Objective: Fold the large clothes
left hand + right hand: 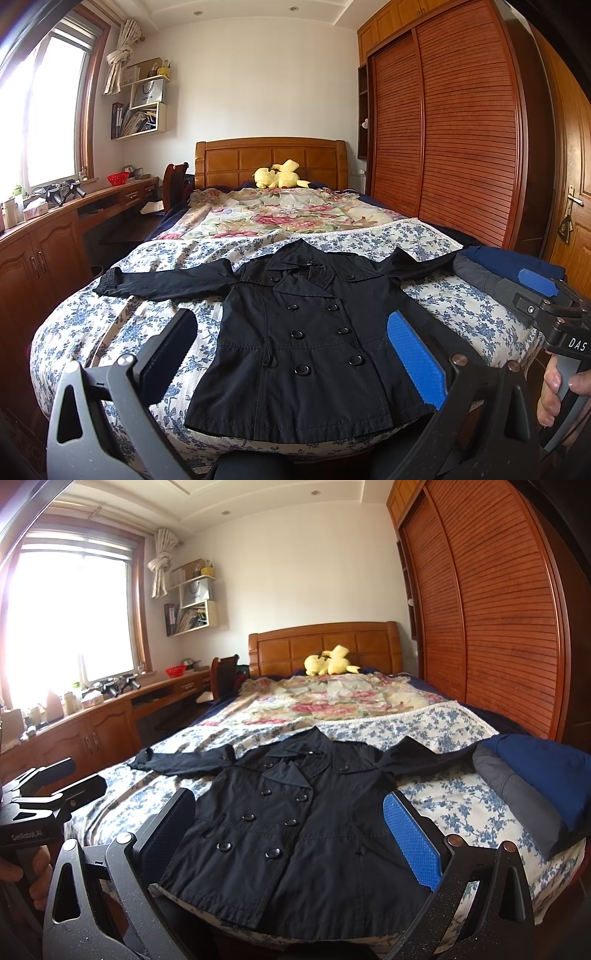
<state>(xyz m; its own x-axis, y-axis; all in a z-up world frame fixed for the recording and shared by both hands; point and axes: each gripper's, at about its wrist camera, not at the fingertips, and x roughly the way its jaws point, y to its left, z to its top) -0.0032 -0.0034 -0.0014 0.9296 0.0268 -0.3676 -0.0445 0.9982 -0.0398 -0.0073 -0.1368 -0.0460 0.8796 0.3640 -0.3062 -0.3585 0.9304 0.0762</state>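
Bed (110, 332): bare floral cover flanks black coat (306, 332) on both sides. Folded blue-grey garment (535, 786) blocks right edge, near coat's sleeve. Plush toy (279, 174) at headboard, well apart.

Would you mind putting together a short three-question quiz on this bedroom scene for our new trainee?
1. True or false: the black coat lies spread on the bed with both sleeves stretched out sideways.
2. Multiple choice: what sits by the headboard? A) a red basket B) a yellow plush toy C) a folded towel
3. Fill in: the left gripper and the right gripper both stand ____, holding nothing.

Key
1. True; it lies front up and buttoned.
2. B.
3. Open; both are apart from the coat. A folded blue and grey garment lies on the bed's right side.
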